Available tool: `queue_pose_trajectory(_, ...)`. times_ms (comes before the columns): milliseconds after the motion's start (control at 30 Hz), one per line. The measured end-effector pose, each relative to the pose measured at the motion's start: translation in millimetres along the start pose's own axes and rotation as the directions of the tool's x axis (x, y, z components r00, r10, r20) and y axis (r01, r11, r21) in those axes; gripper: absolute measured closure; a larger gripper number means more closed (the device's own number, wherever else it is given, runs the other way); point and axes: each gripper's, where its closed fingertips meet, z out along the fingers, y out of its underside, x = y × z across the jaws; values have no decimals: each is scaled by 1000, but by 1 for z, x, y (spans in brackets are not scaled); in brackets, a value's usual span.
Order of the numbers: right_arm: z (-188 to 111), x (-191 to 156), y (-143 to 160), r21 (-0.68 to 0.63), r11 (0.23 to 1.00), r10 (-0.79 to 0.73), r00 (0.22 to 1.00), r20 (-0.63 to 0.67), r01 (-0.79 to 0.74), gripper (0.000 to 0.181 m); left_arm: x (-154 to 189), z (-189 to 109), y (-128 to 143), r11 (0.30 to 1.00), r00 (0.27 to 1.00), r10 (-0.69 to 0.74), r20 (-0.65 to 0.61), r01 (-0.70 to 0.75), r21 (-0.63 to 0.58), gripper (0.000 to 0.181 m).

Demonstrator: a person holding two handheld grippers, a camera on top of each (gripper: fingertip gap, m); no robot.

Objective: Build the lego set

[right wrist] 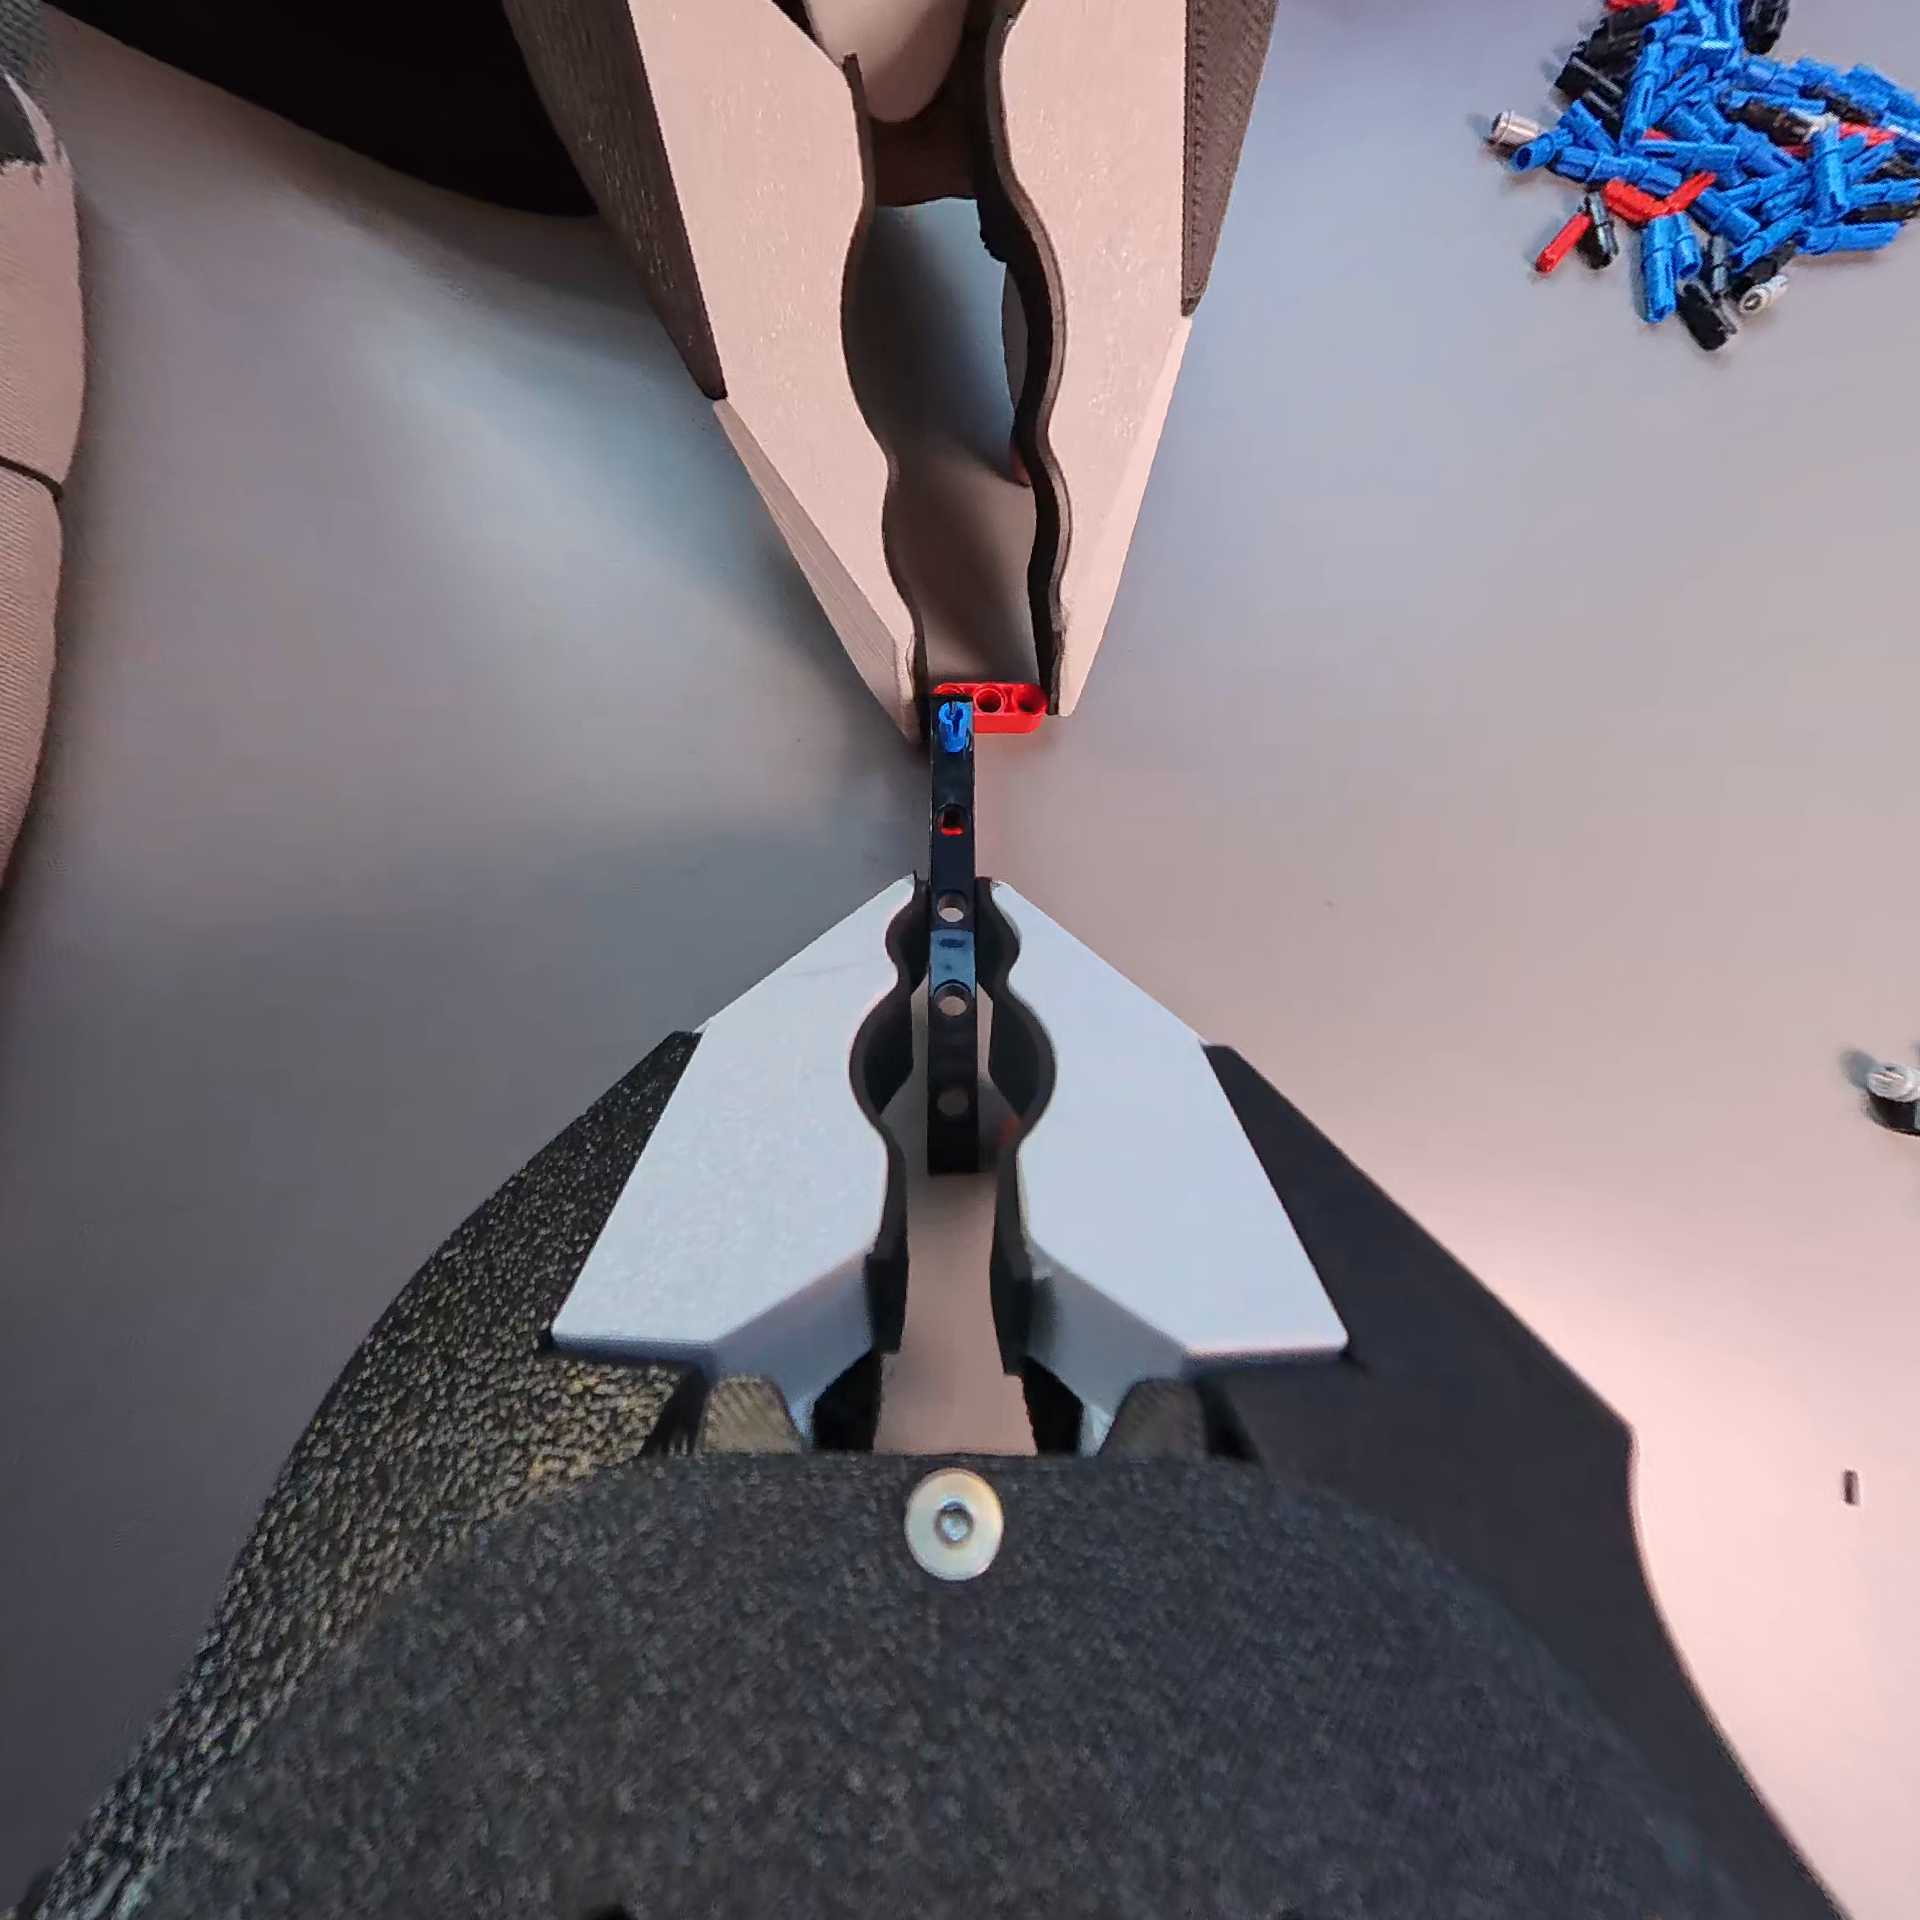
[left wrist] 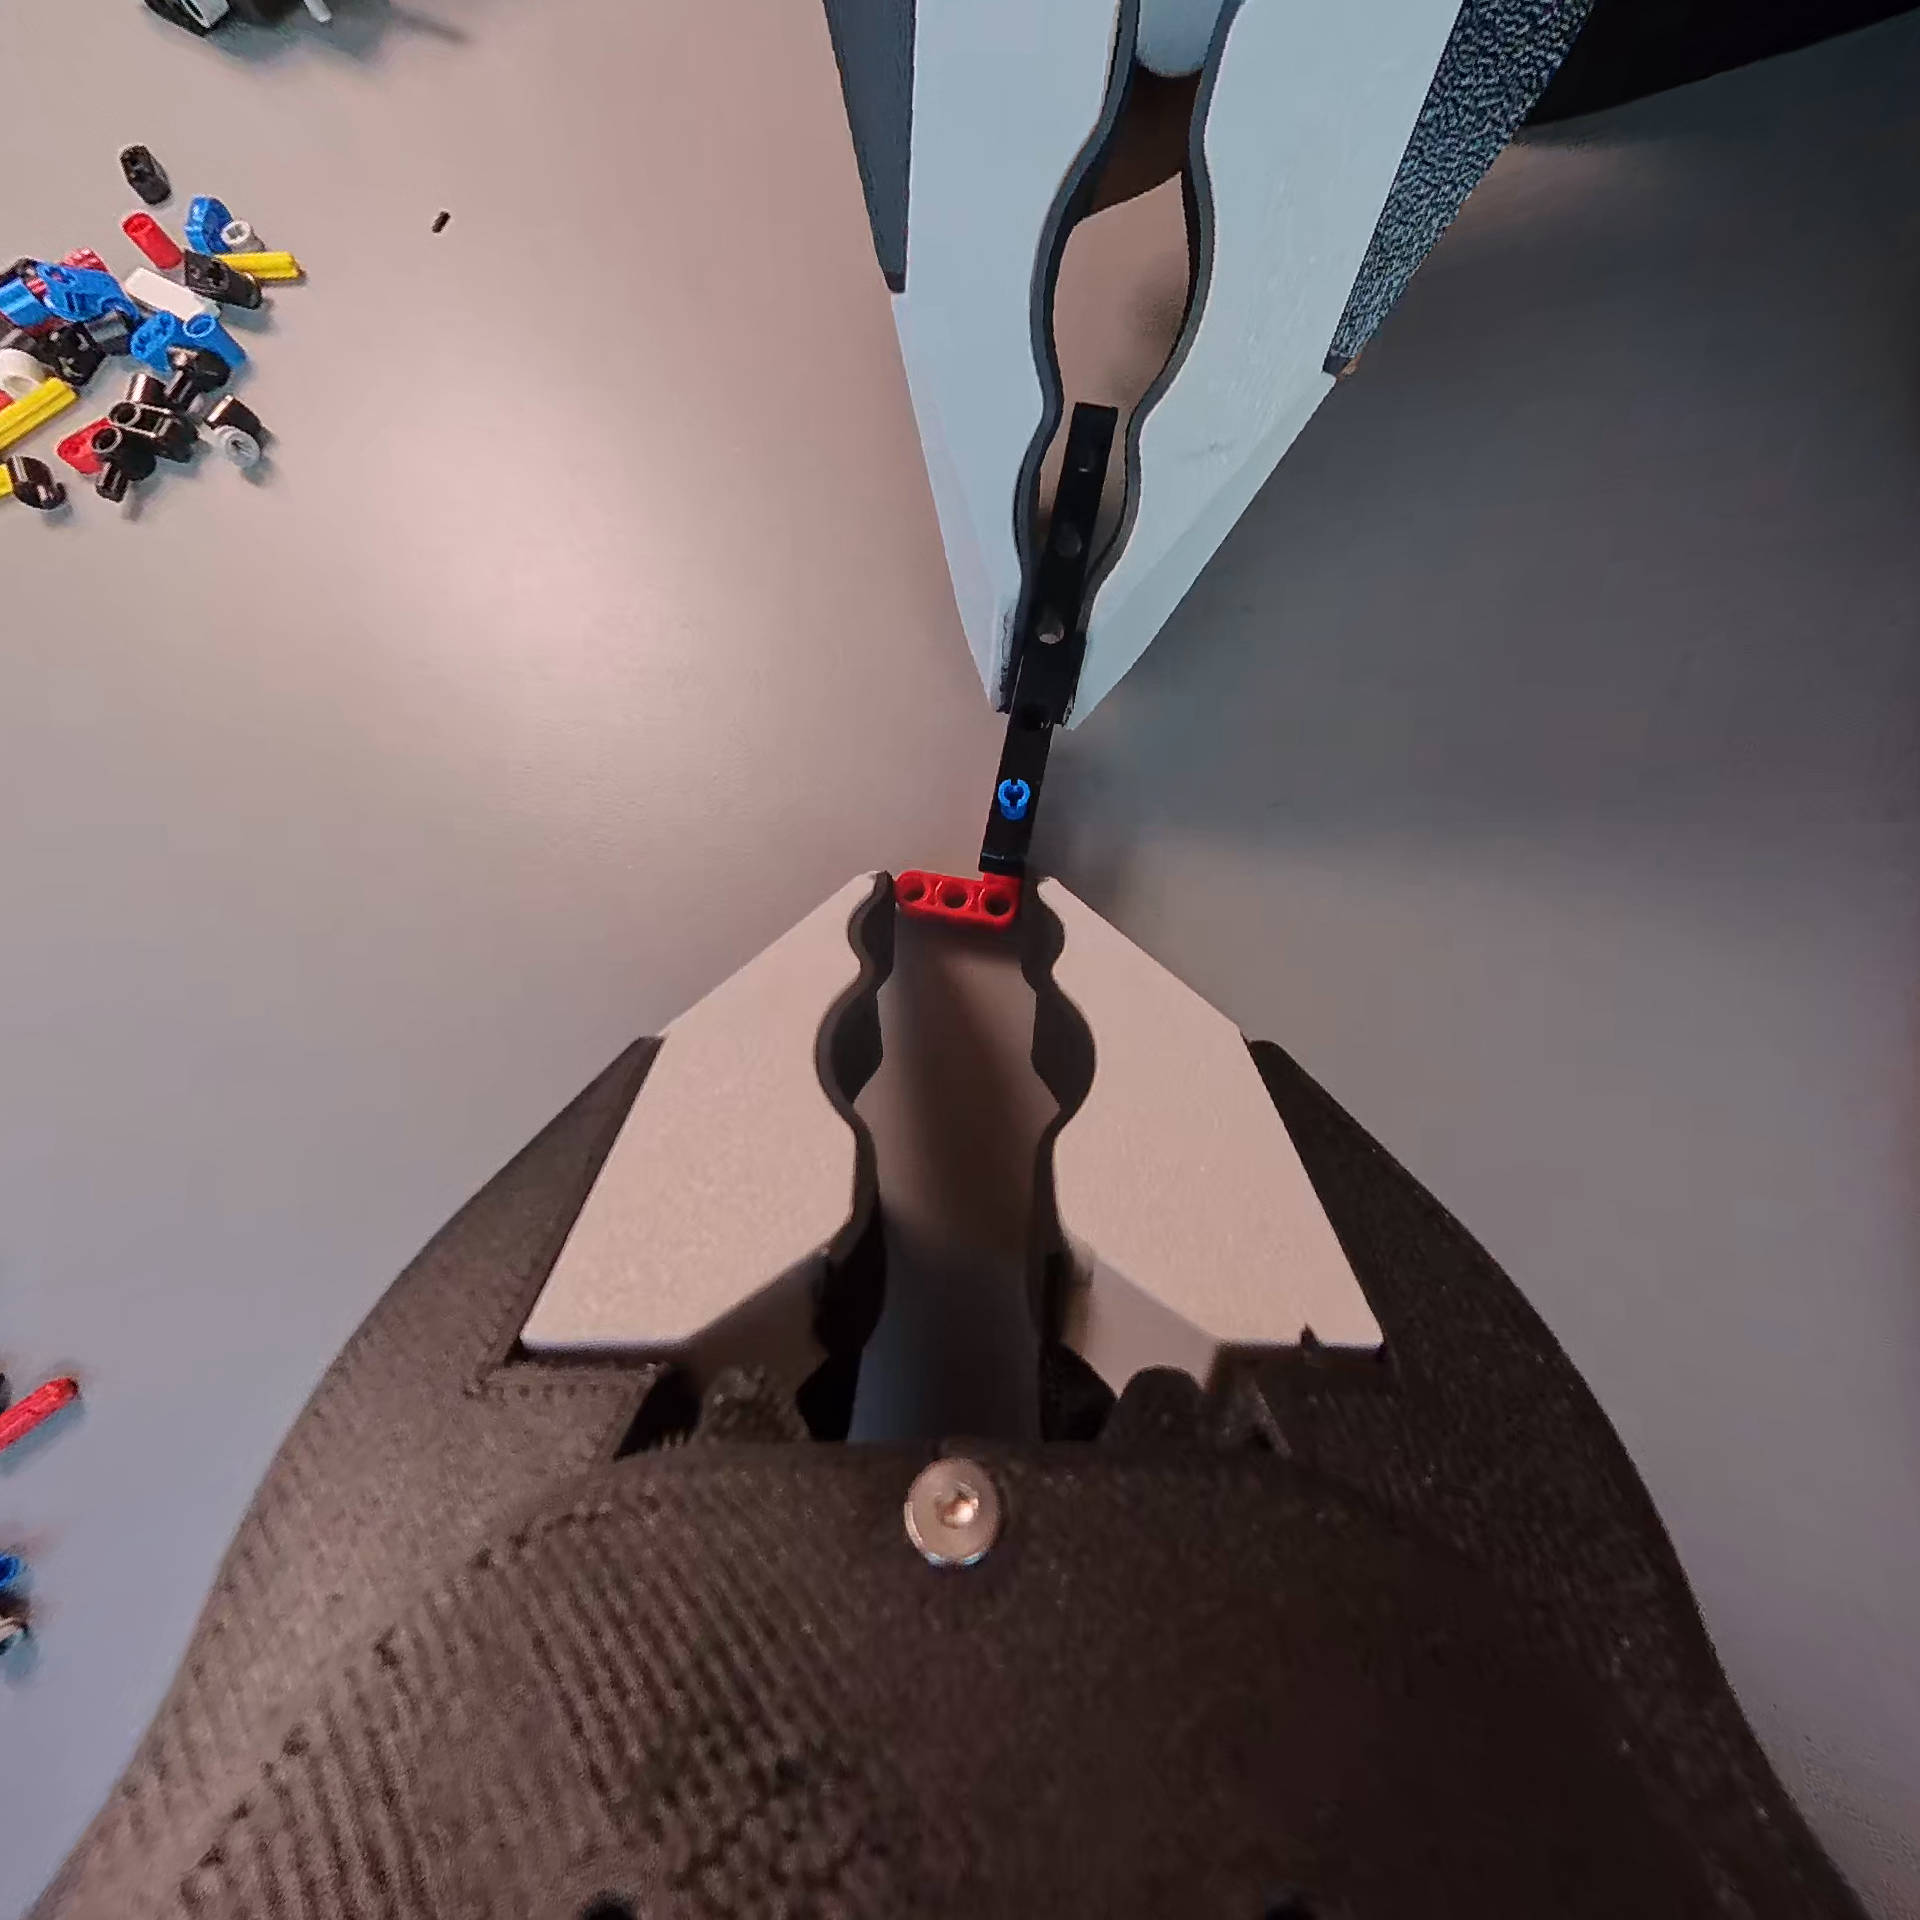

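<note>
Now red beam (left wrist: pixel 957 898) pinched at left hand-held gripper (left wrist: pixel 958 902) tips.

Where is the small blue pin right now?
The blue pin sits in the black beam held by the right gripper, just beside the red beam.

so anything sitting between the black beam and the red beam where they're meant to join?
Nothing visible. The right gripper holds the black beam, whose far end with the blue pin already meets one end of the red beam held across the left gripper tips. Loose piles lie well aside.
</note>
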Motion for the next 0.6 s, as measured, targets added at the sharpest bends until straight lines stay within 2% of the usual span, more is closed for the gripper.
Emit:
queue_pose_trajectory(200, 0, -2, -1, 7, 1000, -9, 999, 50, 9, 175, 2, -1, 1, 1000, 999, 15, -36, -14, 13, 158)
queue_pose_trajectory(300, -2, 0, -9, 21, 1000, -23, 998, 54, 22, 165, 2, -3, 2, 1000, 998, 22, -57, -21, 15, 149)
queue_pose_trajectory(400, -1, -2, -16, 27, 999, -39, 997, 67, 37, 163, 5, -7, -3, 998, 996, 31, -84, -25, 64, 151)
queue_pose_trajectory(533, 7, -3, -23, 26, 998, -57, 997, 52, 56, 163, 8, -4, -5, 996, 995, 53, -86, -46, 80, 155)
queue_pose_trajectory(600, 12, -3, -23, 16, 997, -73, 996, 47, 72, 173, 9, -2, -6, 994, 994, 71, -78, -64, 87, 157)
